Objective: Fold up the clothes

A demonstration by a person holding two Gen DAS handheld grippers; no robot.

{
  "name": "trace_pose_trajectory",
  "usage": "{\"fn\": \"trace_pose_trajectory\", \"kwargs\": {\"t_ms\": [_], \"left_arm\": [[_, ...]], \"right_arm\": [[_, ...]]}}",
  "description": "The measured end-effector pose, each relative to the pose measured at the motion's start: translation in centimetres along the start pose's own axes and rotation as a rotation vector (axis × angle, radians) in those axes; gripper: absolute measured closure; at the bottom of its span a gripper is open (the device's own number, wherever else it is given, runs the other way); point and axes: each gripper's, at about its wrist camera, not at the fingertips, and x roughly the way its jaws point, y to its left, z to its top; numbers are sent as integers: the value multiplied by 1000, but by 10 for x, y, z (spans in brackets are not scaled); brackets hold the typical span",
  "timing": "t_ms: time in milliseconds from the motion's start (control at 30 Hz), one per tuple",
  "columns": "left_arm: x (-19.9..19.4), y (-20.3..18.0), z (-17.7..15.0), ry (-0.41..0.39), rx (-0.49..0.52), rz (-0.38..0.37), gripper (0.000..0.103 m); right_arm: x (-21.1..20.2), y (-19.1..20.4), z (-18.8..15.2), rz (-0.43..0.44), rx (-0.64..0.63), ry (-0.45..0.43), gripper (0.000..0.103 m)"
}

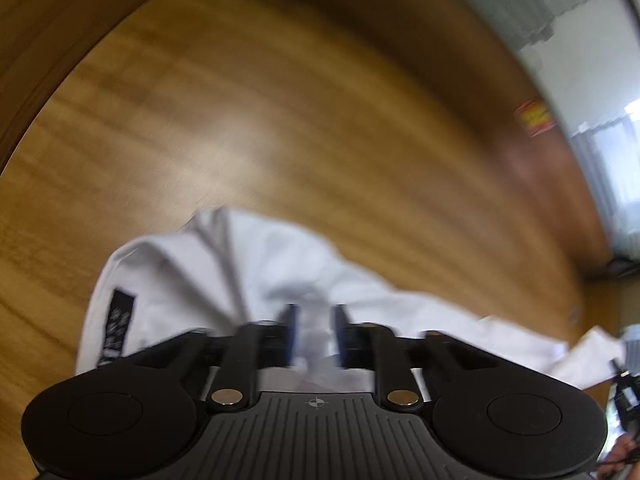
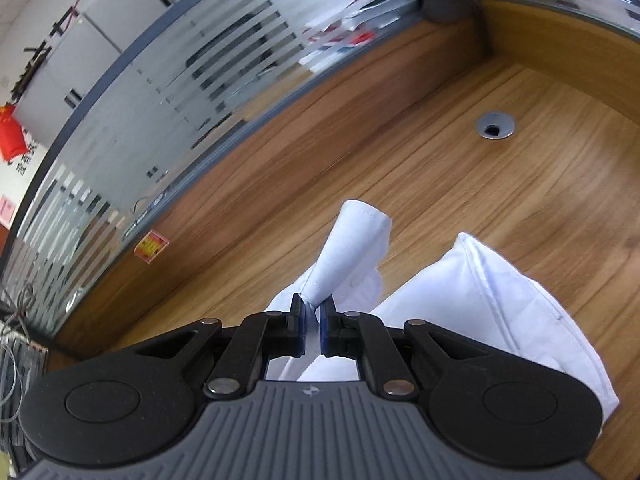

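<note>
Office workstation: wood-grain desk [image 2: 460, 184] with a cable grommet [image 2: 495, 125], bounded by a frosted, striped glass partition [image 2: 168, 120]; grey filing cabinets [image 2: 100, 40] stand against the wall beyond it.

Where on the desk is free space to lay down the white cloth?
Bare wood lies between the white garment and the glass partition, up to the cable hole. It is crowded only near the right claw, shut on the cloth.

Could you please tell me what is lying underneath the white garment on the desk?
Around the white garment only the wooden desk shows, so it rests on bare wood. Whatever lies beneath its folds is covered. The right hand-held gripper pinches one end.
</note>
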Motion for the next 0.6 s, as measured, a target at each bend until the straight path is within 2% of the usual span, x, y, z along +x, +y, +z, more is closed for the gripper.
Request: {"fn": "trace_pose_trajectory", "kwargs": {"t_ms": [133, 200, 333, 467, 600], "left_arm": [[-23, -19, -2, -55, 110, -48, 46], [-31, -27, -5, -59, 192, -80, 36], [-38, -42, -11, -27, 364, -111, 35], [-33, -53, -21, 35, 515, -86, 33], [-27, -66, -30, 70, 673, -50, 27]], "right_arm": [[2, -1, 2, -37, -11, 21, 96], [3, -6, 2, -53, -11, 35, 95], [8, -9, -3, -64, -10, 54, 95], [11, -11, -5, -77, -14, 65, 95], [14, -14, -6, -91, -8, 75, 95]]}}
